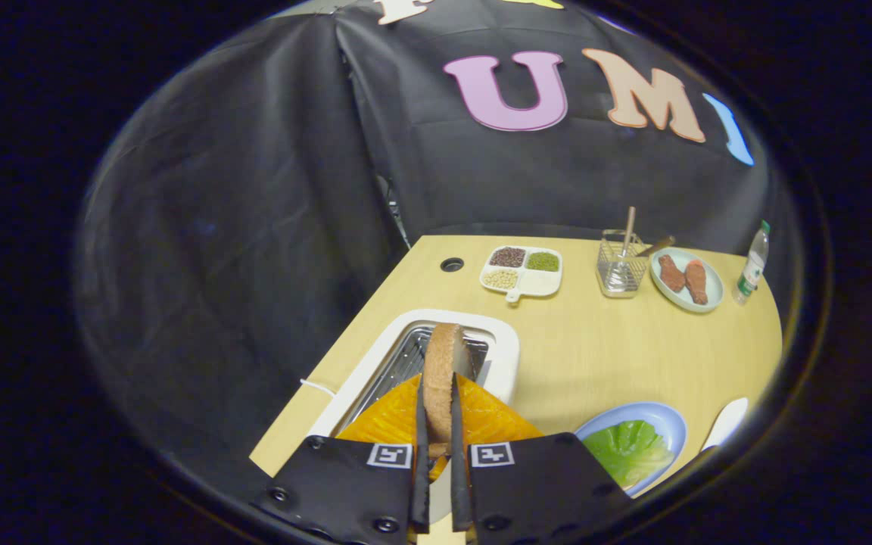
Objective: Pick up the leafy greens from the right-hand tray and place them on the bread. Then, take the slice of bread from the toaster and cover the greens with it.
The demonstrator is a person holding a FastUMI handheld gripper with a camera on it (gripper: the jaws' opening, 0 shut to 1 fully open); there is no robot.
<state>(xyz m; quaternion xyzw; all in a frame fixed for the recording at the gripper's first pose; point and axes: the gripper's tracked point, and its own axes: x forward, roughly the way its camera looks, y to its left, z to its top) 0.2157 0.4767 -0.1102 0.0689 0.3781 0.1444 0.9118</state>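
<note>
Gripper (440, 446) fingers nearly closed, one on each face of bread slice (440, 378), slice upright and edge-on between them, over slot of white toaster (508, 356). Blue plate (671, 424) just right of fingers carries leafy greens (629, 448). Beyond, on wooden table (595, 356): four-compartment dish of beans and grains (521, 271), wire utensil basket (621, 266), plate with two meat pieces (686, 280), plastic bottle (752, 265).

No readable text anywhere, bottle (752, 266) label too small to read — square coded markers on the gripper (440, 484)
</note>
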